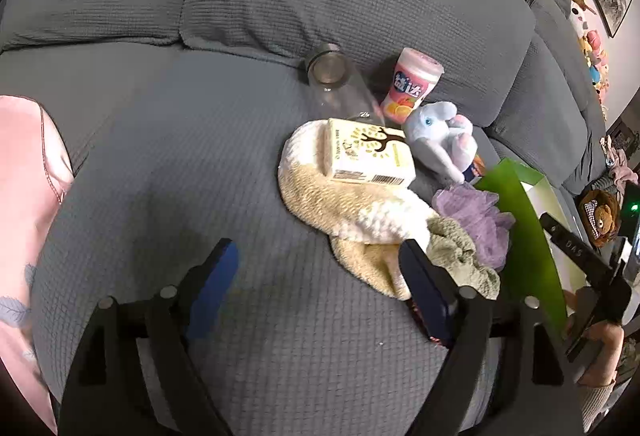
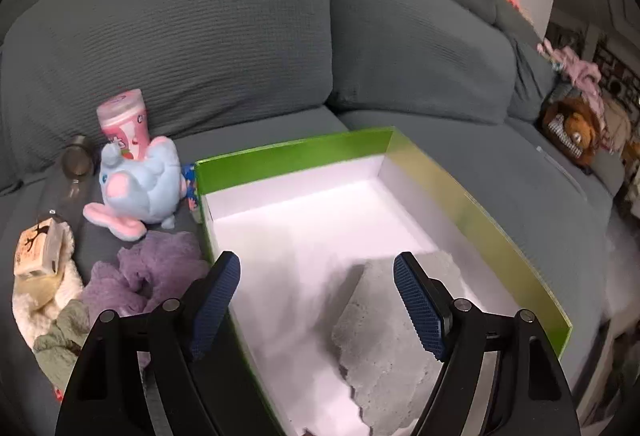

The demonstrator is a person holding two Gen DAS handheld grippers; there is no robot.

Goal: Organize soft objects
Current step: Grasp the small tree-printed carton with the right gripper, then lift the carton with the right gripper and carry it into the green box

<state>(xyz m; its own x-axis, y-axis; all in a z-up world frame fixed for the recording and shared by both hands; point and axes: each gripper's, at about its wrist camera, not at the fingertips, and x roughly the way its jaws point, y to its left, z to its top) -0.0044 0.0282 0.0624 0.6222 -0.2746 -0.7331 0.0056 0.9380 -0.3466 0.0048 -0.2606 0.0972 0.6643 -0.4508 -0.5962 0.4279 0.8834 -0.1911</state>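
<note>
Sofa seat (image 1: 168,155), grey, carrying a mixed pile right of centre in the left wrist view. Soft items outside the box: cream knitted sock (image 1: 352,207), with a small cardboard packet (image 1: 370,153) resting on its upper part; green scrunchie (image 1: 460,256) touching the sock's lower end; purple scrunchie (image 1: 476,220) just beside it, against the box wall; blue and pink plush elephant (image 1: 440,139) above these. Hard items in the same pile: a clear jar (image 1: 332,83) lying on its side and a pink tub (image 1: 412,83), both at the back cushion. Green box (image 2: 480,211), white inside, fills the centre of the right wrist view; one grey fluffy cloth (image 2: 384,324) lies on its floor at lower centre, the rest of the floor bare. Left gripper (image 1: 320,268): released, nothing between the fingers, pointing at the sofa seat just left of the sock's lower end. Right gripper (image 2: 316,300): released, above the box, its left finger over the near wall, the grey cloth below and apart from the pads. Progress, as judged: one soft item stowed; sock, two scrunchies and elephant remain.
</note>
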